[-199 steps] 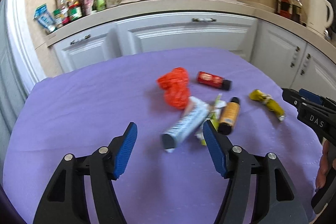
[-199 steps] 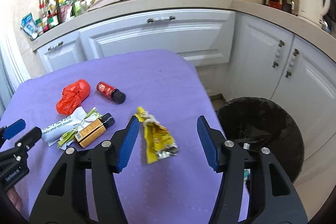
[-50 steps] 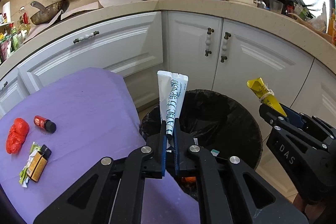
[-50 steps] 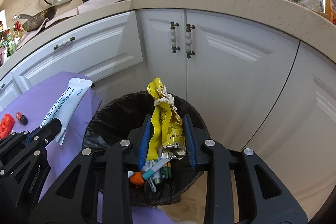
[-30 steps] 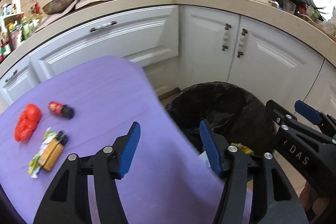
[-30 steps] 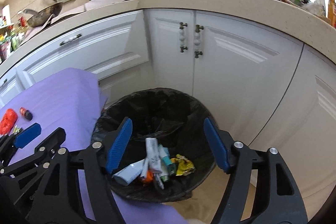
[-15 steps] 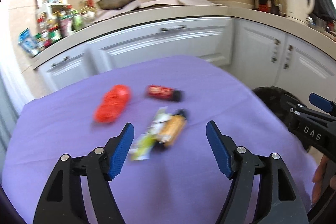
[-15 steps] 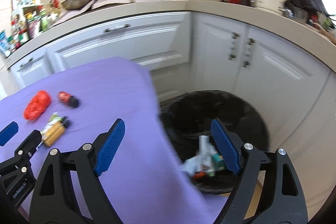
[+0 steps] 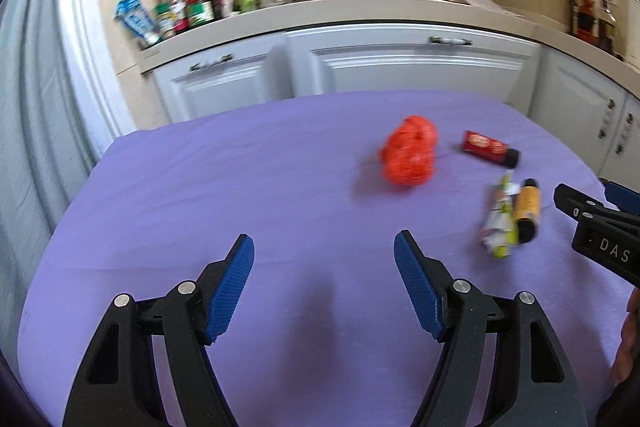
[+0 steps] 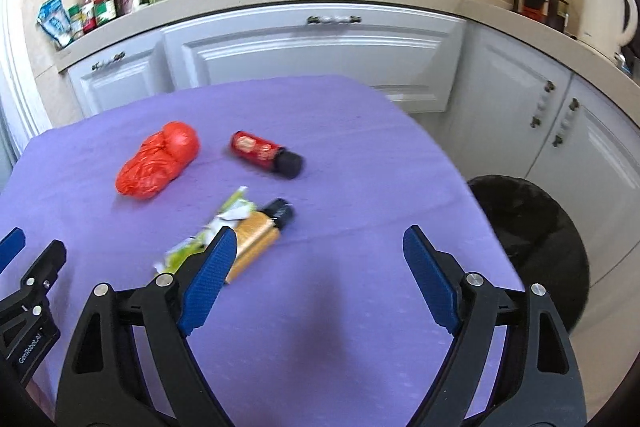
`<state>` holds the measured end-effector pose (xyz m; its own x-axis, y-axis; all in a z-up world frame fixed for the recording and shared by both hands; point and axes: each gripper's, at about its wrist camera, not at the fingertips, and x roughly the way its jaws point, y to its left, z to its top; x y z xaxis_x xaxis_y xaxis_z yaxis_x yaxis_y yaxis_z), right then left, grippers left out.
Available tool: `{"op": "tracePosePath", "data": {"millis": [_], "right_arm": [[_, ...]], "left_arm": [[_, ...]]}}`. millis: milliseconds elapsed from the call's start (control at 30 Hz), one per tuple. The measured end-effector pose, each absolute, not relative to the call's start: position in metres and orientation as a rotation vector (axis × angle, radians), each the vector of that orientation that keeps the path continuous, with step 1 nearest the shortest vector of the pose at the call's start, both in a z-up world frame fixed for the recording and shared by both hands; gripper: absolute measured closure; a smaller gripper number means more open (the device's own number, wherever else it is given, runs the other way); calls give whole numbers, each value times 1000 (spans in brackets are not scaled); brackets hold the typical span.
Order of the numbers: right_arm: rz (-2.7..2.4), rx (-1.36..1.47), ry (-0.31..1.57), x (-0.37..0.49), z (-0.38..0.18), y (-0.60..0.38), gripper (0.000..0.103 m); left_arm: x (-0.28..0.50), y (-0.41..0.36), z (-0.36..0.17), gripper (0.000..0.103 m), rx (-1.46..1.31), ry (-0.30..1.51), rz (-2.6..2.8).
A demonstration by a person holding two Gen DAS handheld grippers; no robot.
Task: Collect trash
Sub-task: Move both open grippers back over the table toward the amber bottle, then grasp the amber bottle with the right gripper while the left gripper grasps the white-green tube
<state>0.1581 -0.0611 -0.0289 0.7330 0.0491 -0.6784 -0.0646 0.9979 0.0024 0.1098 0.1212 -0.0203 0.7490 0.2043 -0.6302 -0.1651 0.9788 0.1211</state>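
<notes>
The crumpled red plastic bag [image 10: 158, 163] lying mid-table on the purple cloth [image 10: 340, 131] looks light and soft, so pinch a bunched fold. The two small black-capped bottles, red [image 10: 264, 153] and orange [image 10: 258, 239], are rigid, probably slick (blur hides detail); grip across their bodies. Your left gripper [image 9: 323, 273] and right gripper [image 10: 316, 259] both stand wide and empty, having just been opening.

2 wrist views, angled down, shared table [image 9: 200, 187]

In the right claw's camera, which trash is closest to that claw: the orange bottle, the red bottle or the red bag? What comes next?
1. Orange bottle, right by the right claw's left finger.
2. Red bottle, farther back, near the middle.
3. Red bag, back left; nearly as far as the red bottle, so too close to call.
</notes>
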Motion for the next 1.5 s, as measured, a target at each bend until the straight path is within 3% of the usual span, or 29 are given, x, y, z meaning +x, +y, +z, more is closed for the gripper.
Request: {"op": "tracePosePath", "data": {"millis": [467,667,833,1500], "right_arm": [[21,-41,837,179,-48,-48,22],[56,-36,859,182,-51,-49,42],[103,-33,885,185,-55,-48,79],[36,0,836,159,-49,-116,80]], "left_arm": [[113,140,-24,32,28,716,203],[116,135,-25,32,17,727,184],[117,129,-25,32,28,727,174],[129,46,-20,32,82,715,7]]}}
